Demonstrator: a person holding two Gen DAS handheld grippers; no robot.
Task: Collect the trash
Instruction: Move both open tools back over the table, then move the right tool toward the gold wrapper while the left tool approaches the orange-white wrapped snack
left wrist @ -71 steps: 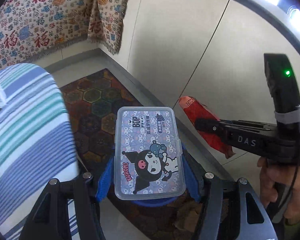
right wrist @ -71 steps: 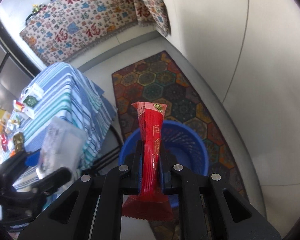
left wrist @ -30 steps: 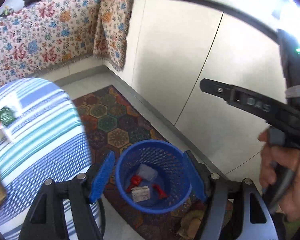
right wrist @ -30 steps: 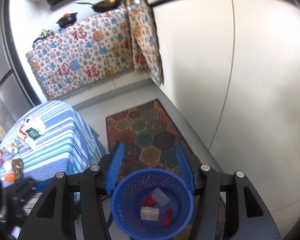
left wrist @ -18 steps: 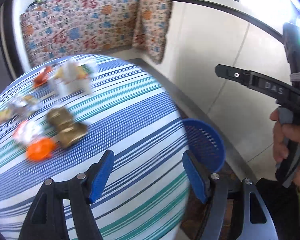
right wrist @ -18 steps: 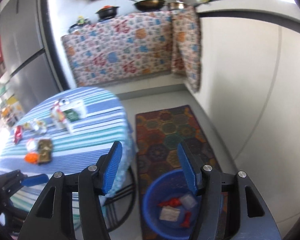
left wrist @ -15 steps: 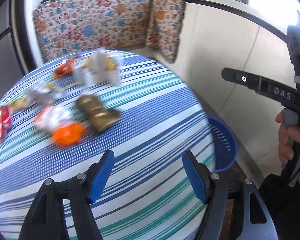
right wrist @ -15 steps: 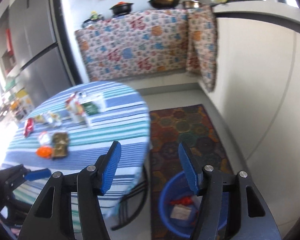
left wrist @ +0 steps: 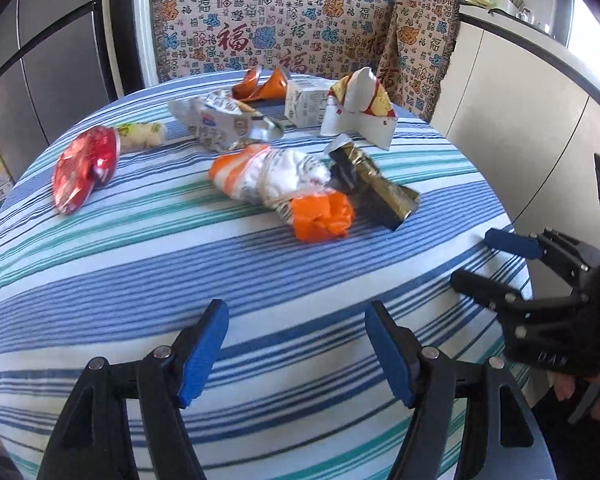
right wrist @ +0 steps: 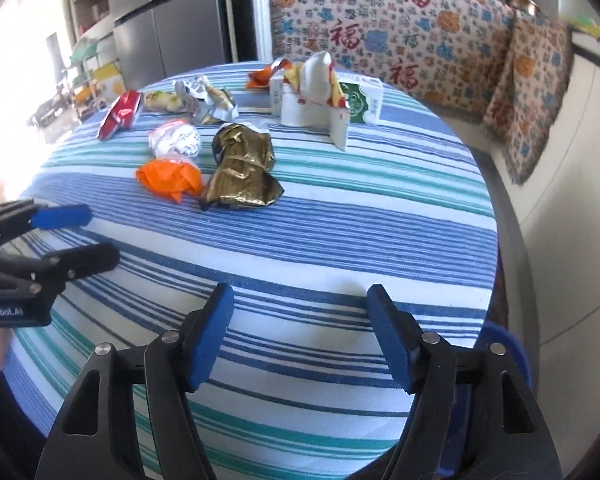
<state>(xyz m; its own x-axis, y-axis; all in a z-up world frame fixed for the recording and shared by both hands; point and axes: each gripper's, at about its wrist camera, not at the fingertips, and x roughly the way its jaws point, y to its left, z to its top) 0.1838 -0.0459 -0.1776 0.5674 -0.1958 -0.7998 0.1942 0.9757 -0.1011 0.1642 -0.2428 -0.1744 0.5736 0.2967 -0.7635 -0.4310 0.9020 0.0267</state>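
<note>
— Both tongs? Left tongs [left wrist: 296, 346] apart, empty; right tongs [right wrist: 300, 334] opening, nothing between.
— Trash? Heaped mid-tabletop [right wrist: 340, 216]: gold wrapper [right wrist: 242, 170], orange wrapper [right wrist: 170, 178], red packet [left wrist: 82, 168].
— Hidden? Blue bin [right wrist: 518, 354] mostly behind the tabletop edge; print on wrappers unreadable.

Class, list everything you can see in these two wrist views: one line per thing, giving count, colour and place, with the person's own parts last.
Table: one, round, blue, teal and white striped cloth.
Orange wrapper: one, crumpled, mid-table.
Gold wrapper: one, gold and black, right beside the orange wrapper.
Red packet: one, left side of the table.
Silver wrapper: one, far half of the table.
Milk carton: one, white and green, far edge.
Bin: one, blue, on the floor past the table's right edge.
Patterned cloth: behind the table.
Left gripper: black with blue pads, open, empty.
Right gripper: same colours, jaws opening, empty.
</note>
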